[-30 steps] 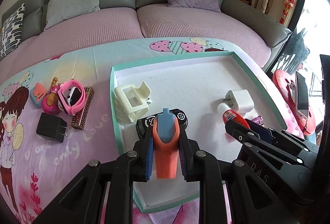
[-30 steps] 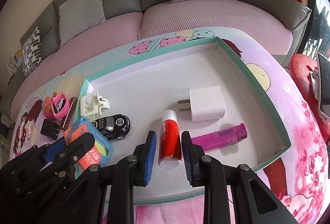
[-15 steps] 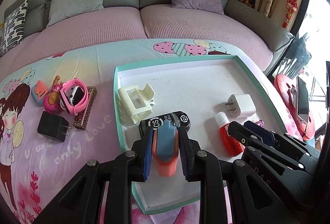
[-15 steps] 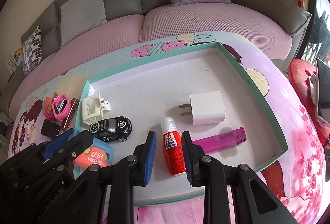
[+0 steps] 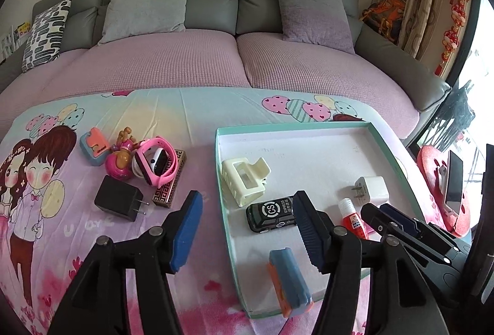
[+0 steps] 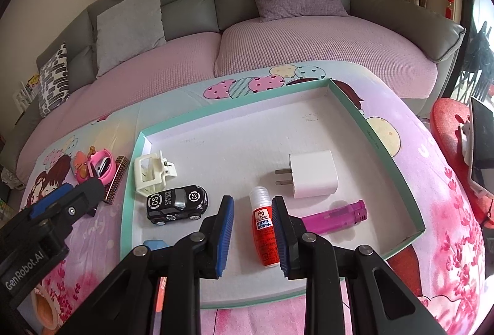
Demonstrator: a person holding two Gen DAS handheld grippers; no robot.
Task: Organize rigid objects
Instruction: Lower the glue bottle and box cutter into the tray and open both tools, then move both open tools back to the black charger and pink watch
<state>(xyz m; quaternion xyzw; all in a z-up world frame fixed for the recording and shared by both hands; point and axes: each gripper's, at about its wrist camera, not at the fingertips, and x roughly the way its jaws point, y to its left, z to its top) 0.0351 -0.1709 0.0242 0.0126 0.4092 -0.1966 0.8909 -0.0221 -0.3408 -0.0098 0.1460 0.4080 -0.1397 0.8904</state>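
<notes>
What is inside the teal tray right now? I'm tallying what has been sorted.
In the teal tray: cream hair claw, black toy car, white charger, red glue bottle, purple lighter, orange-blue block. The right gripper hides part of the tray floor.

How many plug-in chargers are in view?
2: a white charger inside the tray, right of the glue bottle; a black charger on the cloth, left of the tray.

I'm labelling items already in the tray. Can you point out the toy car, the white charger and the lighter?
Toy car (image 6: 176, 203): right wrist view, on its black roof.
White charger (image 6: 314, 178): right wrist view, on the top face of its body.
Lighter (image 6: 335, 217): right wrist view, on the middle of its purple barrel.
</notes>
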